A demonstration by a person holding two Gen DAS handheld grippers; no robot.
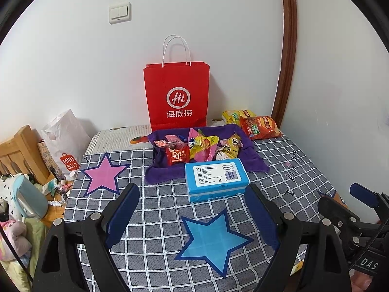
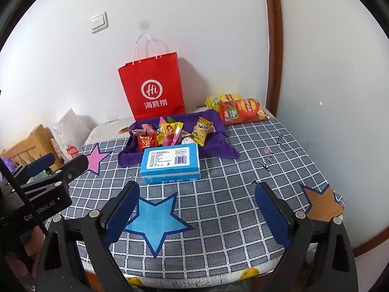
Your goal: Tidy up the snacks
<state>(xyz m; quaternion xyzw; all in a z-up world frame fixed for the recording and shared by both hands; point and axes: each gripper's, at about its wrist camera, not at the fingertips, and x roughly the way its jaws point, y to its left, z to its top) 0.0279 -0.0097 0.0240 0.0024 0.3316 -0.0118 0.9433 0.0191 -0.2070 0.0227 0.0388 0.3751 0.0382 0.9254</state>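
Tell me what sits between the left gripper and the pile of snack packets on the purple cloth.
The blue tissue box lies between the open left gripper and the snack packets, its far edge at the purple cloth. The left wrist view shows it best.

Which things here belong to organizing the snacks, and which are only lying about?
For the job:
- small wrapped snack packets on the purple cloth
- orange chip bag and yellow chip bag
- red paper carrier bag

Lying about:
- blue tissue box
- white plastic shopping bag
- wall light switch
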